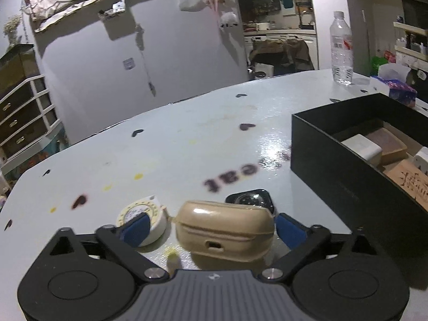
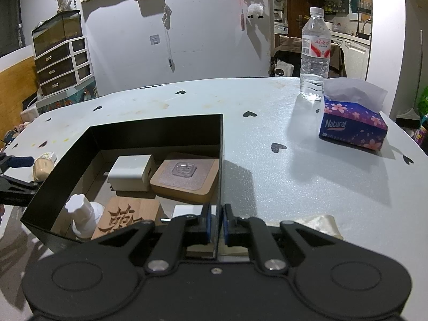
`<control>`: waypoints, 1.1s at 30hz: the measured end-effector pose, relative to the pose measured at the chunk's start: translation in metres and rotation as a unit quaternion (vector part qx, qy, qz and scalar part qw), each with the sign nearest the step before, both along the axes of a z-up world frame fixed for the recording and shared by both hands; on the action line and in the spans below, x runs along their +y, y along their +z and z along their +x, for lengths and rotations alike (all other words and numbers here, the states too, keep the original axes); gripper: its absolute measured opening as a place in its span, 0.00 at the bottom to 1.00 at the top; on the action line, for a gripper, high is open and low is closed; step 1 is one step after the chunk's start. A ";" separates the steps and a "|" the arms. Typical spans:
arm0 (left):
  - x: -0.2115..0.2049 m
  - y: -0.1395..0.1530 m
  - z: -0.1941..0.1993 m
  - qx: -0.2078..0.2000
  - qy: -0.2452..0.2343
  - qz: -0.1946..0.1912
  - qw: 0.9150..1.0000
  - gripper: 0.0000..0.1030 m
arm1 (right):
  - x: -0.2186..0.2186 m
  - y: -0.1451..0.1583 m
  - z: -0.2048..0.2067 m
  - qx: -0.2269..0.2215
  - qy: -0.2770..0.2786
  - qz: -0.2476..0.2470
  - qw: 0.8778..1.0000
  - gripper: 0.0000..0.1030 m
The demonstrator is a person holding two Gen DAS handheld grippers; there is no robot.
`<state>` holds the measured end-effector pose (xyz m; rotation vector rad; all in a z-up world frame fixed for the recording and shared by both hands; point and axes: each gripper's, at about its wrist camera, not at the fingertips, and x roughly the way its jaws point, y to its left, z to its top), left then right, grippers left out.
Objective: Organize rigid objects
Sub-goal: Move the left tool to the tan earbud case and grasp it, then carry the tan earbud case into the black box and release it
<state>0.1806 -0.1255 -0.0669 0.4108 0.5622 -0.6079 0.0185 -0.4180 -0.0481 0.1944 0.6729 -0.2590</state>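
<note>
In the left wrist view my left gripper point(image 1: 211, 230) is open around a beige earbud case point(image 1: 224, 230) on the table, its blue pads point(image 1: 135, 230) apart from the case's sides. A roll of tape point(image 1: 144, 218) and a black smartwatch point(image 1: 251, 199) lie just beyond. The black box point(image 1: 347, 182) stands to the right. In the right wrist view my right gripper point(image 2: 216, 226) is shut on the near right wall of the black box point(image 2: 221, 160). The box holds a white charger point(image 2: 131, 172), a wooden coaster point(image 2: 184, 178), a carved wooden block point(image 2: 125, 218) and a white bottle point(image 2: 83, 218).
A water bottle point(image 2: 315, 56) and a blue tissue box point(image 2: 353, 123) stand at the table's far right. A crumpled beige cloth point(image 2: 321, 224) lies by my right gripper. A drawer unit point(image 2: 64, 64) stands beyond the table's left edge.
</note>
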 end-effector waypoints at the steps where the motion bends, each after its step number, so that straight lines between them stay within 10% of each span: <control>1: -0.002 -0.001 0.001 0.006 0.002 0.004 1.000 0.82 | 0.000 0.000 0.000 0.000 0.000 0.000 1.000 0.09; 13: 0.005 0.009 -0.011 0.012 0.026 -0.011 1.000 0.74 | 0.000 0.000 0.000 -0.001 0.001 0.001 1.000 0.09; 33: -0.066 0.068 -0.061 -0.065 -0.186 0.088 0.976 0.74 | 0.001 0.000 0.002 0.004 0.007 -0.001 1.000 0.08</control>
